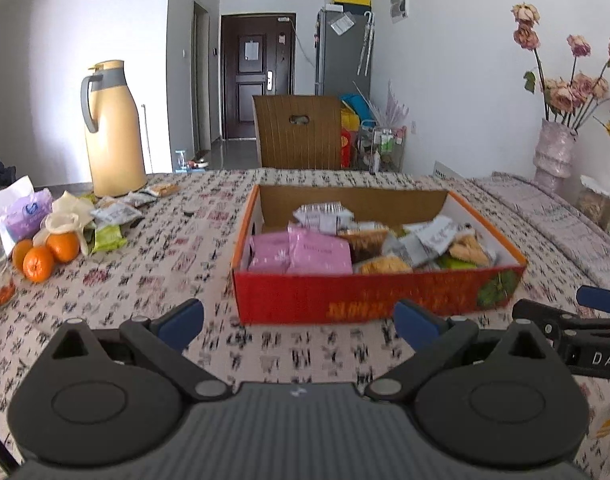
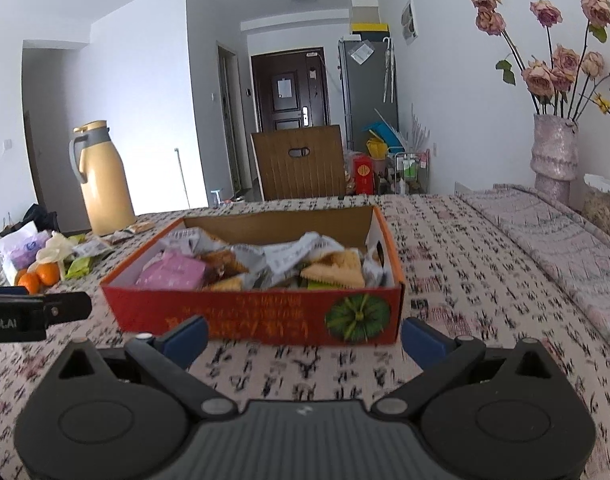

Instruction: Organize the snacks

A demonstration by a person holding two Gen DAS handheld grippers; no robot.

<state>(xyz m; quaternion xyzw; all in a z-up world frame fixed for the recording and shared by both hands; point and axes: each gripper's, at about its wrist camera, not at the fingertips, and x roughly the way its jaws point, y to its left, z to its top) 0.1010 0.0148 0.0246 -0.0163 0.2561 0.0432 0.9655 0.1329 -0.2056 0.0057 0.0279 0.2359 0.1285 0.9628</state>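
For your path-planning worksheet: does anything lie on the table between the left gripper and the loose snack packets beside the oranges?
Nothing visible does. Only bare patterned tablecloth lies between the open left gripper and the loose snack packets. The oranges sit just left of them, beside the route.

A cardboard box [image 1: 377,296] sits on the worktop [image 1: 153,280], snack packets [image 1: 321,250] piled in it. Left of the box lie loose packets [image 1: 113,216] and oranges [image 1: 45,256]; a thermos jug [image 1: 113,132] stands behind them. A chair [image 1: 299,132] stands behind the box, a flower vase [image 1: 555,152] to its right.
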